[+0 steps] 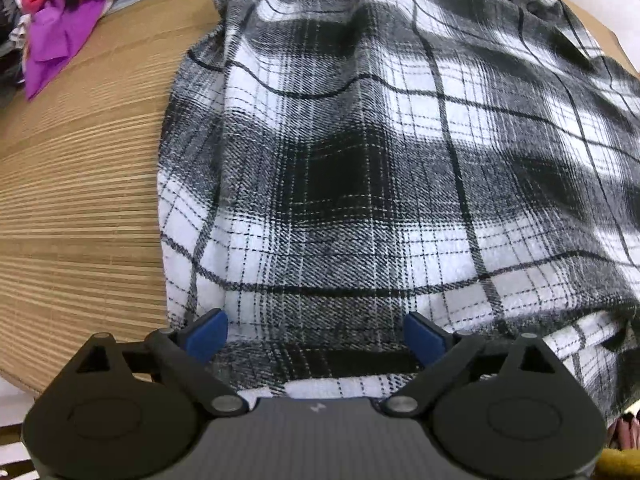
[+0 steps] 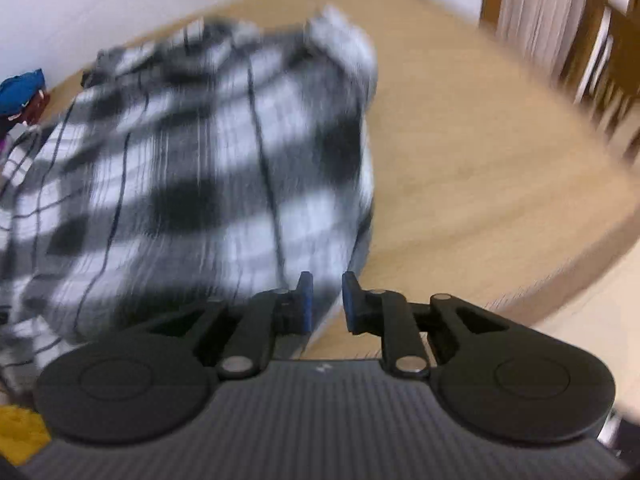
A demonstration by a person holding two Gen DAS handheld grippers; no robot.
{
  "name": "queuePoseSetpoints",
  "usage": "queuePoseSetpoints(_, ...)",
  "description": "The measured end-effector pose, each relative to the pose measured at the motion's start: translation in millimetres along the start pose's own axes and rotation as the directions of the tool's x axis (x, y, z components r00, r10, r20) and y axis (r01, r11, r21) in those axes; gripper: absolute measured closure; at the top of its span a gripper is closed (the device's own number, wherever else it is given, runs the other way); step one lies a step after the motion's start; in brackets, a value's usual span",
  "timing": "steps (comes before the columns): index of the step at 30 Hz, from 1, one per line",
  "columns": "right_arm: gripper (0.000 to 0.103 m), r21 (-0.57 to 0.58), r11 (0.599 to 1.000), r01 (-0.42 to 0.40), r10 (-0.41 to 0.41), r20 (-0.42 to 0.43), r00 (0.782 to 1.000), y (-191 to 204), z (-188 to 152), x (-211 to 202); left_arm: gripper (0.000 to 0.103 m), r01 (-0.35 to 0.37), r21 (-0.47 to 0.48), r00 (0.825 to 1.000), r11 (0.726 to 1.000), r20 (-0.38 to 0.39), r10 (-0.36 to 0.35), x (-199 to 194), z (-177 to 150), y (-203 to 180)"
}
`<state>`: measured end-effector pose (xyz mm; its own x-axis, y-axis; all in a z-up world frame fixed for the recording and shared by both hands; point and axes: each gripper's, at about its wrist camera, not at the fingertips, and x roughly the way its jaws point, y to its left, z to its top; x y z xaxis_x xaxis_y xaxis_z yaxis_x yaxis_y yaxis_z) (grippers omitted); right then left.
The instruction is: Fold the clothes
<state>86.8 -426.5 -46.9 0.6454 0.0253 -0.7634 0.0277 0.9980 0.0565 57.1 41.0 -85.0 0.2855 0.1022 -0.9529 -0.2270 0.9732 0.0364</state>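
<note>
You are working over a round, light wooden counter (image 2: pixel 480 140), and the black-and-white plaid flannel garment (image 1: pixel 360 160) is lying spread across it, bunched and rippled rather than flat. That garment is the landmark here. Its long axis is running away from you, from the near hem toward the far edge of the counter.

Your left tool (image 1: pixel 316 338) is hovering directly over the garment's near hem, blue-padded fingers spread wide apart, with plaid cloth showing between them but nothing pinched. It is the closer of the two to the fabric.

Your right tool (image 2: pixel 327 304) is sitting at the garment's near right-hand corner, its fingers drawn close with a narrow gap between them and gripping nothing; the right wrist view is smeared with motion blur, so I cannot tell whether a pad is touching the edge.

To the far left of the garment, a heap of red, purple and grey clothes (image 1: pixel 68 12) is lying well apart. Bare counter is flanking the garment on both sides, so nothing is blocking either edge.
</note>
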Motion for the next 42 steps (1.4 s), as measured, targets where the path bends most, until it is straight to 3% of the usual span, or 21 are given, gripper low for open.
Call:
queuePoseSetpoints(1,0.080,0.001,1.000,0.001,-0.001,0.043,0.999,-0.8,5.3,-3.8,0.012,-0.010,-0.006,1.000,1.000,0.008,0.010,-3.2,0.8,0.2)
queuePoseSetpoints(4,0.069,0.021,0.995,-0.100,0.097,0.098,0.990,5.9,22.2,1.1,0.013,-0.029,-0.022,0.999,0.999,0.043,0.030,-15.9,3.9,5.1)
queuePoseSetpoints(9,0.068,0.025,0.972,-0.233,0.231,0.064,0.971,49.5,28.2,27.8,0.013,-0.034,-0.046,0.992,0.998,0.119,0.039,-37.5,19.5,32.2)
queuePoseSetpoints(14,0.068,-0.080,0.959,-0.272,0.273,0.004,0.962,111.6,17.7,39.1,0.013,-0.012,-0.028,0.989,1.000,0.147,0.016,-27.9,52.4,53.5)
queuePoseSetpoints(18,0.068,-0.194,0.945,-0.263,0.252,-0.079,0.965,164.3,6.0,43.0,0.013,0.008,0.083,0.988,0.997,0.153,-0.021,-12.2,69.3,73.6)
queuePoseSetpoints(20,0.068,-0.182,0.950,-0.255,0.226,-0.168,0.960,190.2,-6.3,47.7,0.013,0.017,0.142,0.987,0.990,0.156,-0.040,-5.0,78.7,89.8)
queuePoseSetpoints(24,0.068,-0.230,0.962,-0.146,0.092,-0.229,0.969,228.9,-37.3,39.4,0.013,0.065,0.236,0.978,0.970,0.178,-0.109,12.7,101.7,121.2)
queuePoseSetpoints(26,0.068,-0.252,0.964,-0.083,0.029,-0.211,0.977,248.4,-38.4,34.0,0.015,0.078,0.253,0.978,0.964,0.170,-0.124,22.6,118.4,131.8)
queuePoseSetpoints(29,0.068,-0.164,0.983,-0.077,0.046,-0.187,0.981,276.3,-13.6,30.5,0.018,0.126,0.277,0.970,0.953,0.165,-0.176,33.3,138.7,140.2)
queuePoseSetpoints(32,0.068,-0.142,0.979,-0.147,0.131,-0.117,0.984,319.2,23.4,32.2,0.018,0.162,0.293,0.958,0.942,0.181,-0.221,41.2,152.9,142.1)
queuePoseSetpoints(34,0.068,-0.143,0.962,-0.233,0.219,-0.108,0.970,356.7,53.1,45.3,0.018,0.179,0.282,0.954,0.942,0.182,-0.236,45.6,159.3,142.4)
queuePoseSetpoints(38,0.064,-0.171,0.899,-0.404,0.382,-0.147,0.912,432.1,109.5,93.7,0.018,0.202,0.259,0.951,0.944,0.179,-0.253,48.2,163.8,149.3)
queuePoseSetpoints(42,0.064,-0.151,0.910,-0.386,0.359,-0.177,0.916,505.1,156.8,154.3,0.018,0.224,0.237,0.947,0.945,0.176,-0.268,50.4,167.9,156.5)
